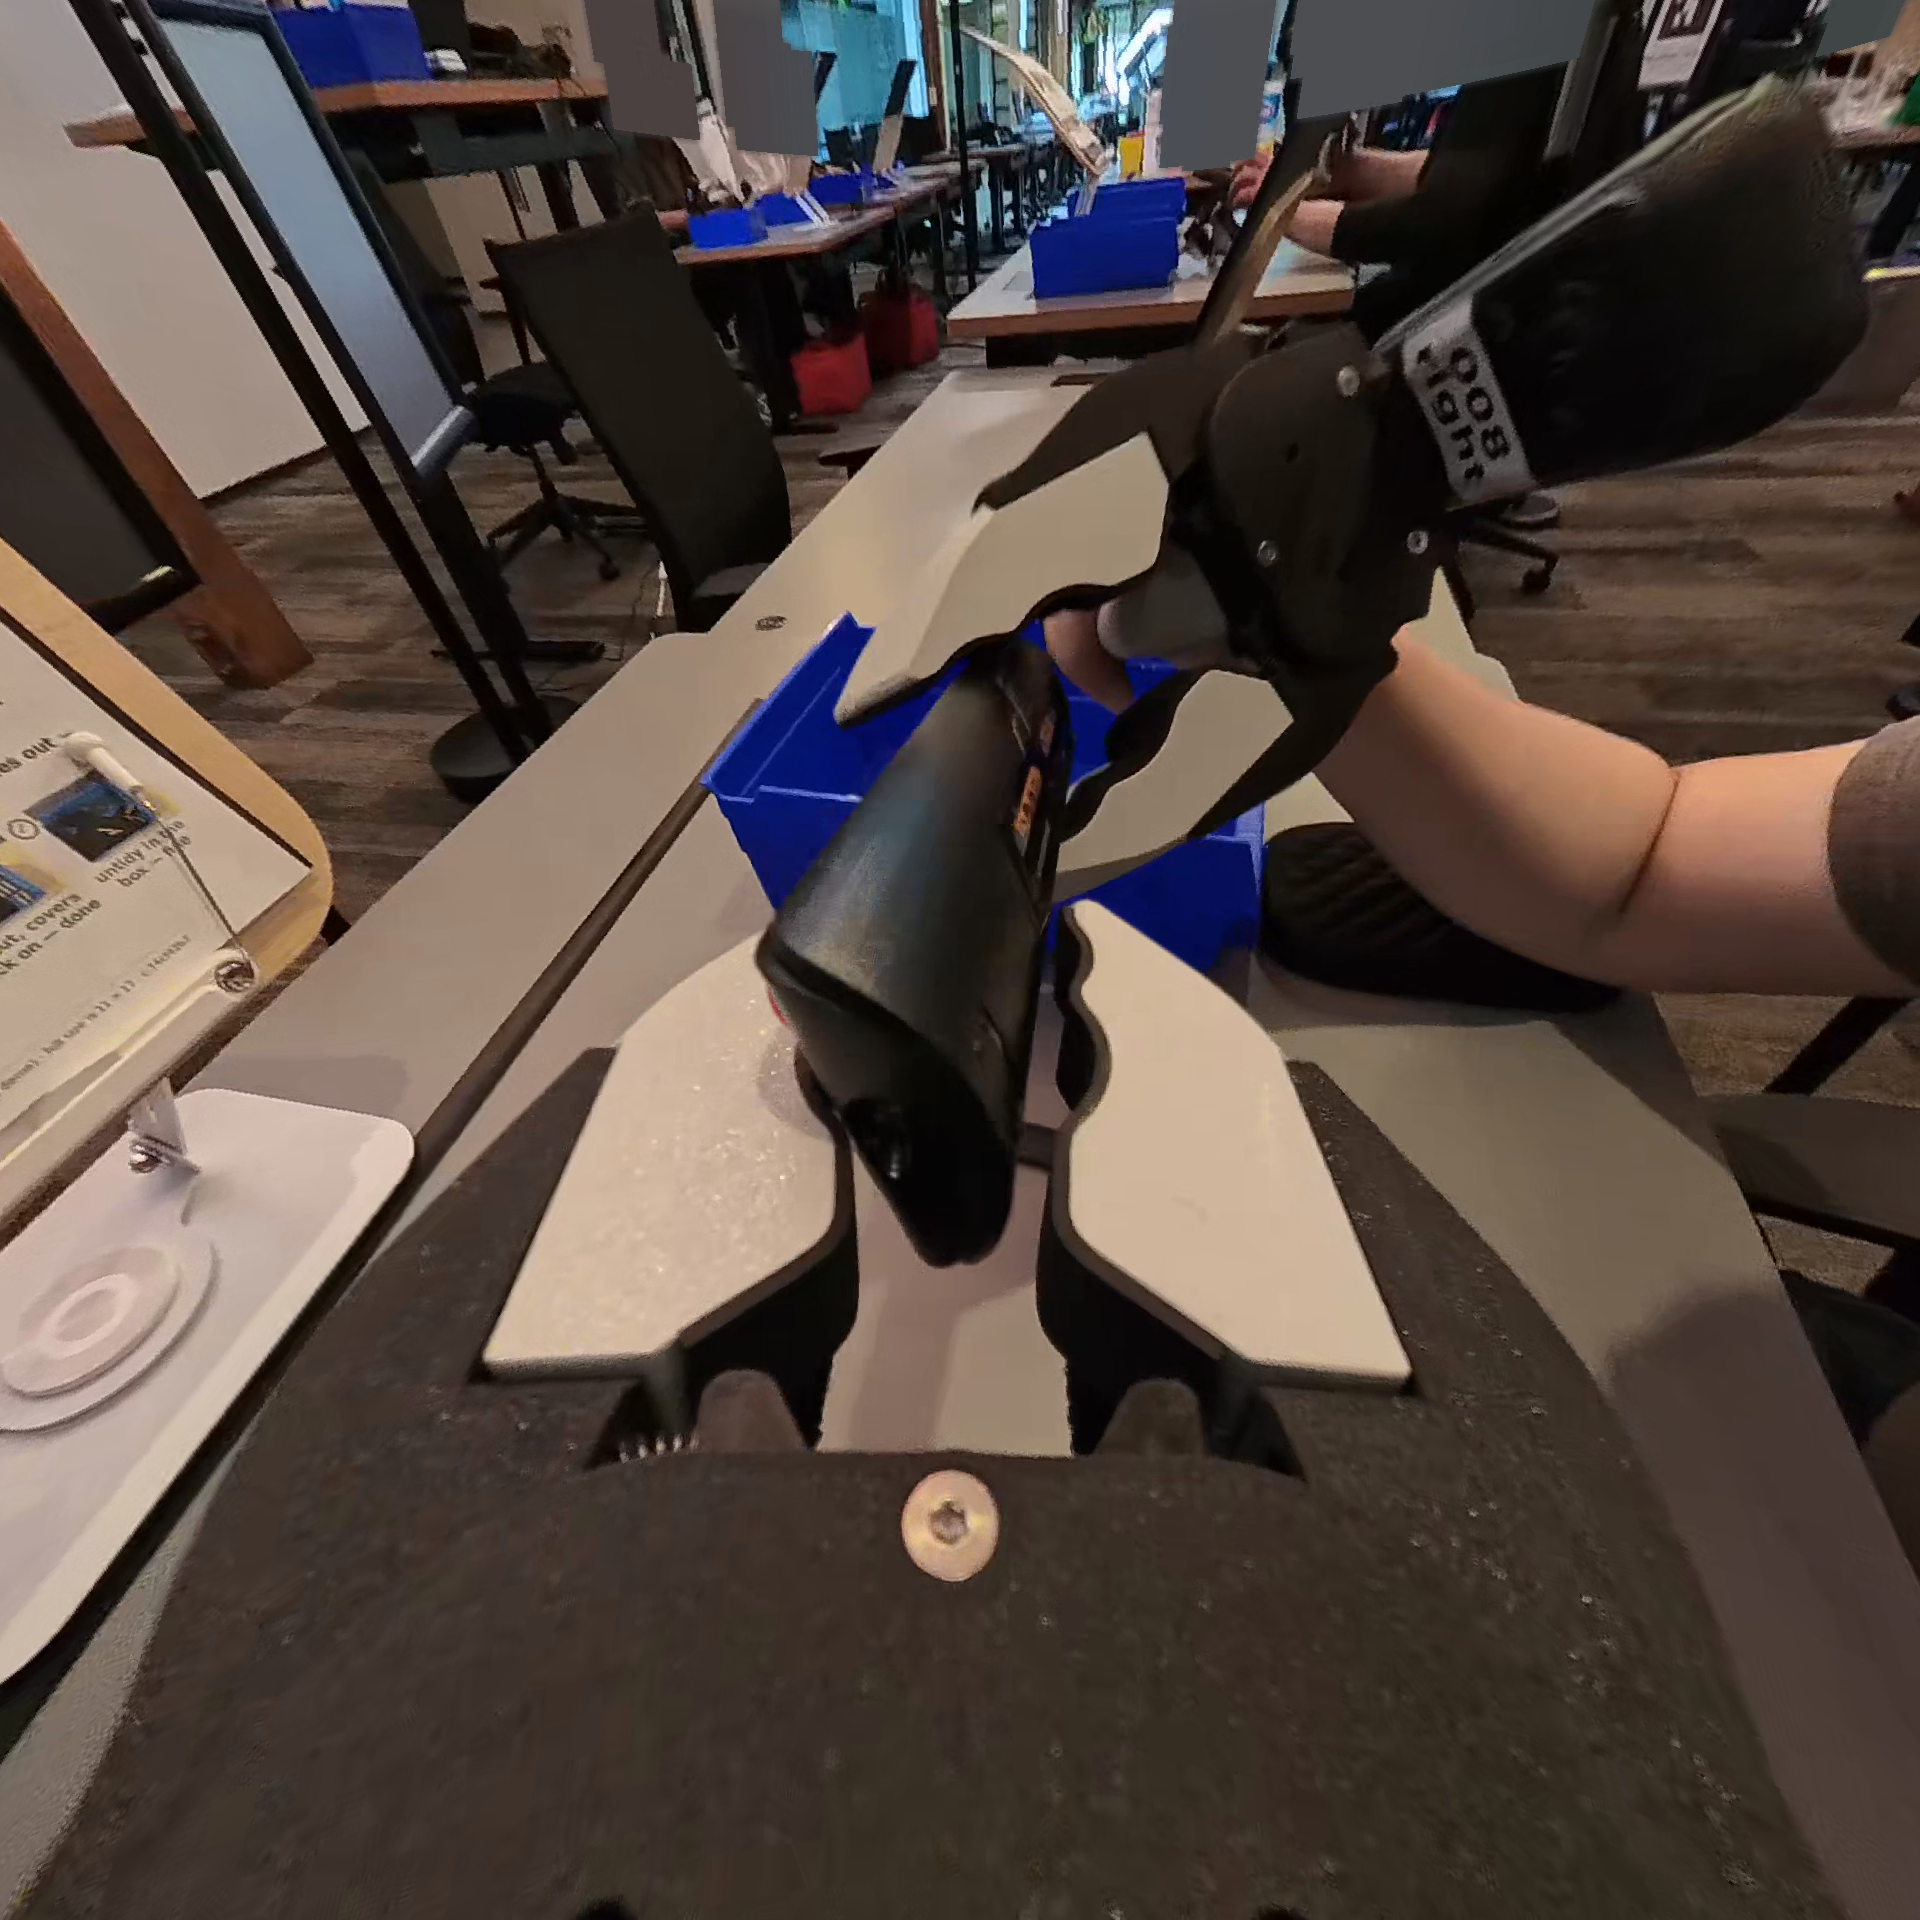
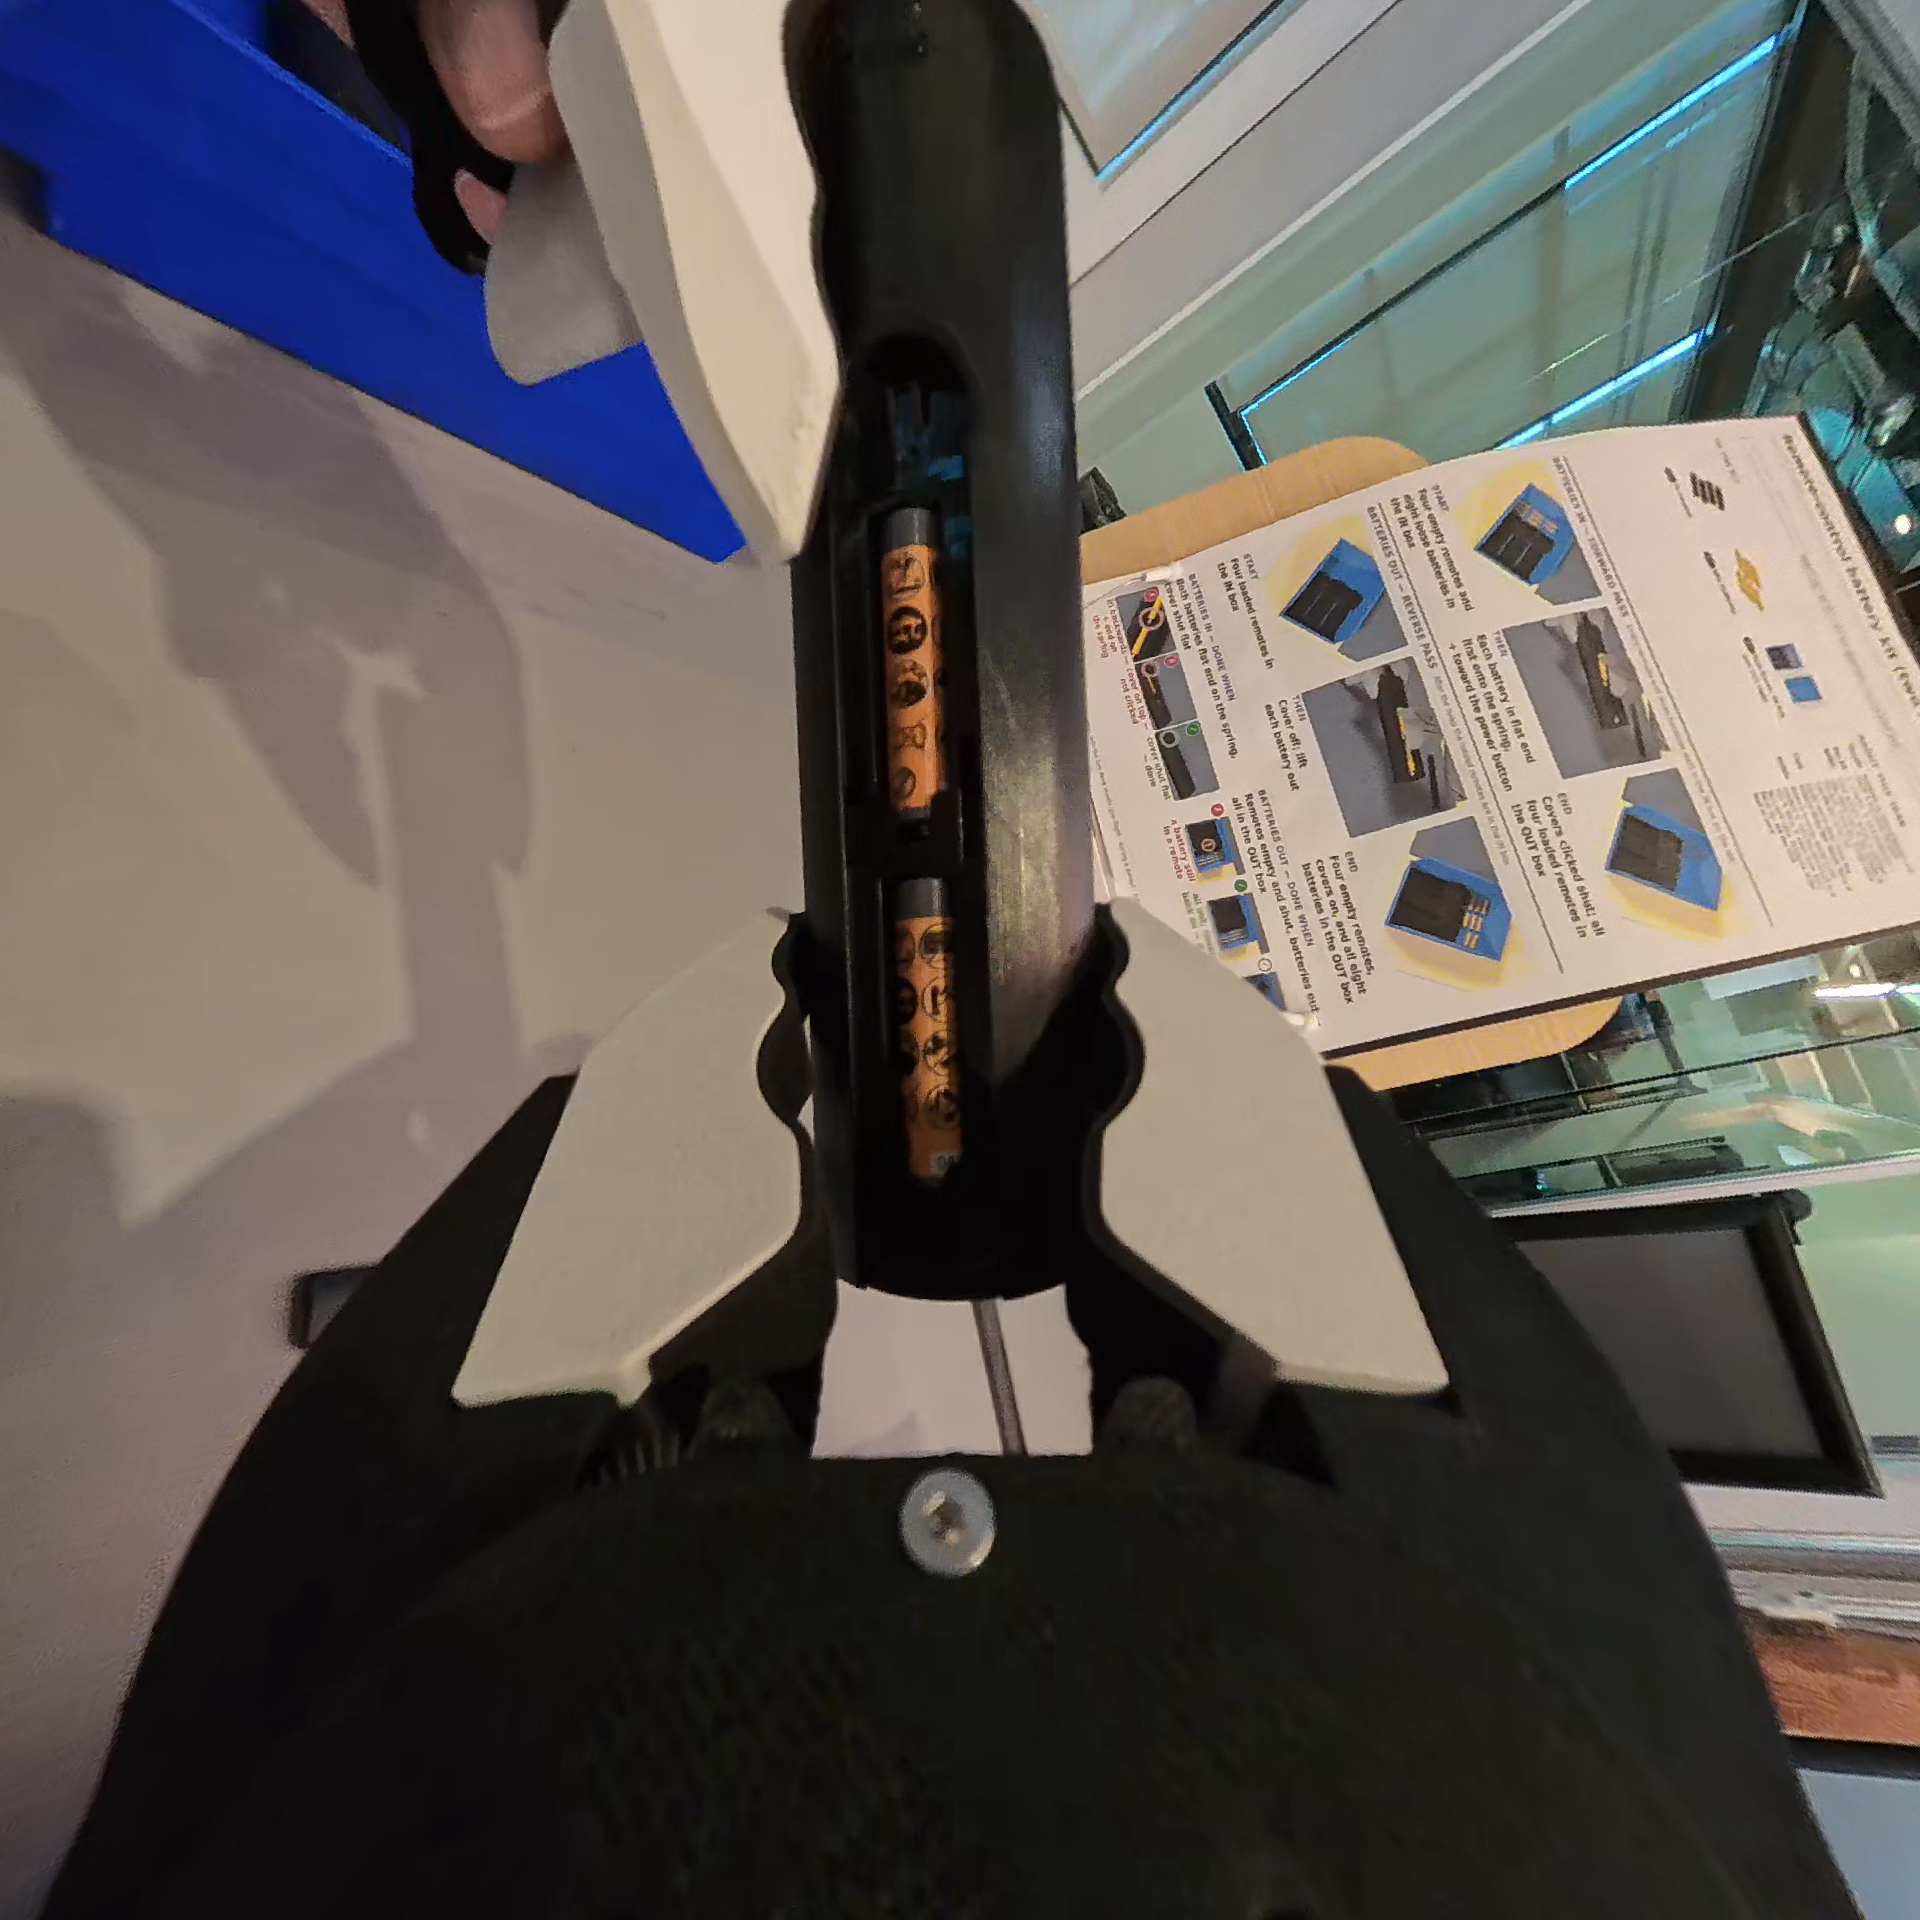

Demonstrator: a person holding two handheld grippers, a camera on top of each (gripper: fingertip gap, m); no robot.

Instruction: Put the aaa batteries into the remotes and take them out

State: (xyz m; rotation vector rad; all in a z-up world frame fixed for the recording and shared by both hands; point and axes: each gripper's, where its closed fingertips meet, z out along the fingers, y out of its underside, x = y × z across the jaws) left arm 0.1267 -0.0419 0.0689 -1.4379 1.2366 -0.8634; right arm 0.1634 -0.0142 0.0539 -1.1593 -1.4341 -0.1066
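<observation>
Above table: we see open grey table left of the remote.
Behind: blue bin blocks us just beyond it.
Left: instruction board crowds the table edge.

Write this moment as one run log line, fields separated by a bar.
remote: held by both tools, above table | cover: off | batteries: two seated | left tool: shut on remote | right tool: shut on remote

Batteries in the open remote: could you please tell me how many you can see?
2. One battery sits in the upper half of the remote's open bay, the other battery below it, nearer the right hand-held gripper. More could be hidden beside them.
</observation>
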